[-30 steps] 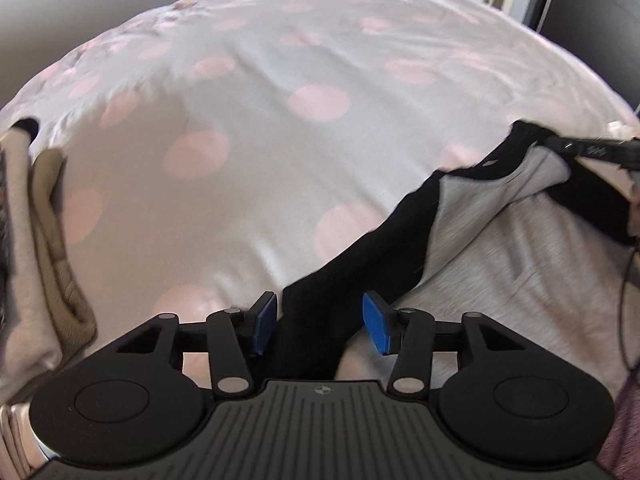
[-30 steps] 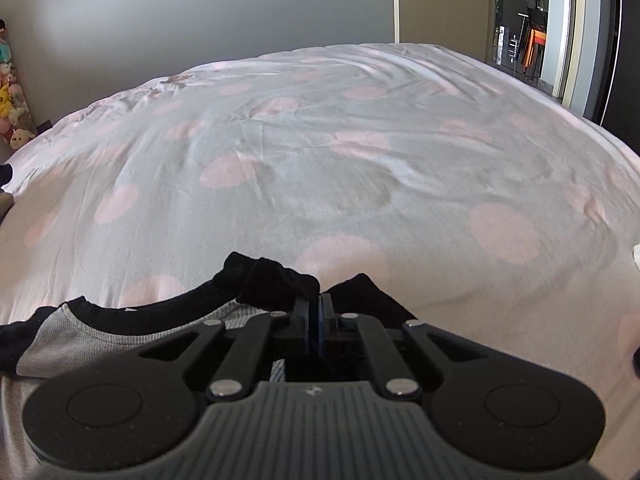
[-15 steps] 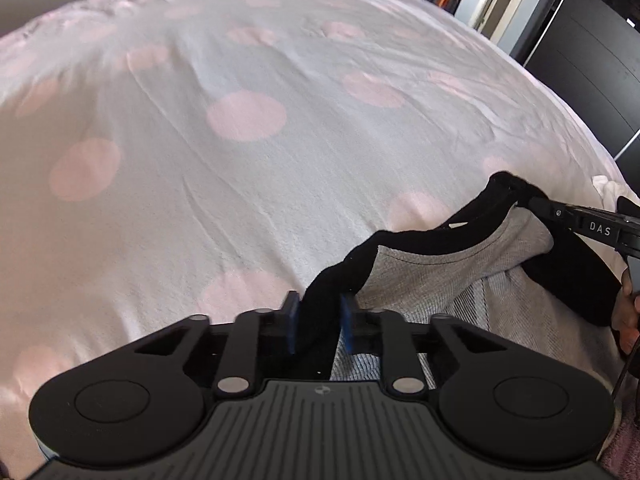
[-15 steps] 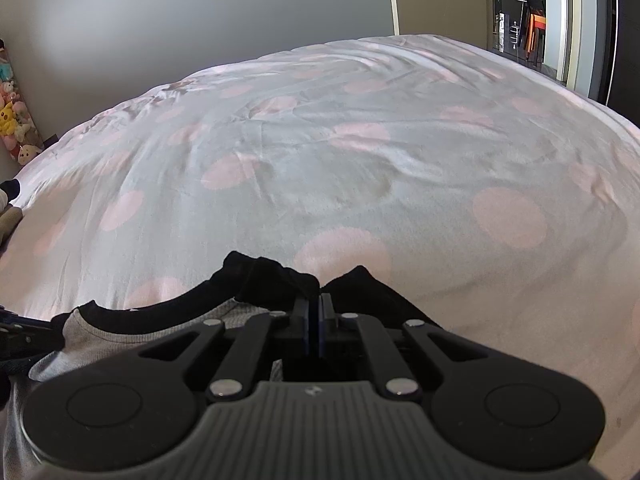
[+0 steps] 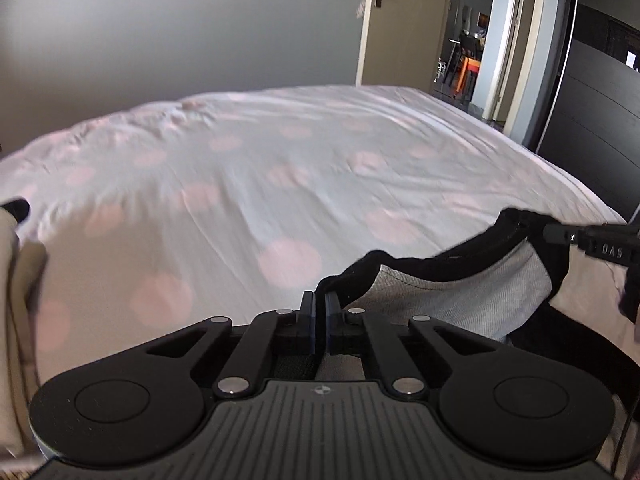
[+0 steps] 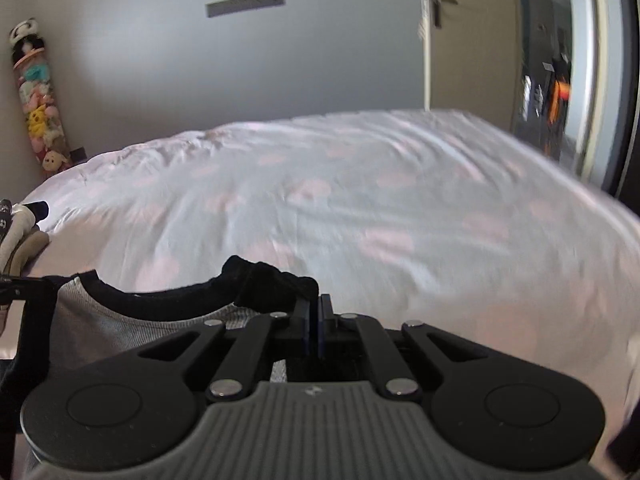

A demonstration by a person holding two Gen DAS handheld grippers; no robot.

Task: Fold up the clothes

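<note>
A grey shirt with black trim hangs stretched between my two grippers above the bed. My left gripper is shut on its black edge at one shoulder. My right gripper is shut on the black edge at the other shoulder, and the right gripper's tip shows at the right of the left wrist view. The same shirt fills the lower left of the right wrist view, with the left gripper's tip at its far corner. The shirt's lower part is hidden below both cameras.
A bed with a white, pink-dotted cover spreads ahead. Beige folded clothes lie at its left edge, also the beige pile. A grey wall, a door and a dark wardrobe stand behind. A column of soft toys hangs left.
My left gripper closed on the shirt's black edge. Both grippers then lifted and tilted up, raising the shirt off the bed, so the wall and door came into view.
</note>
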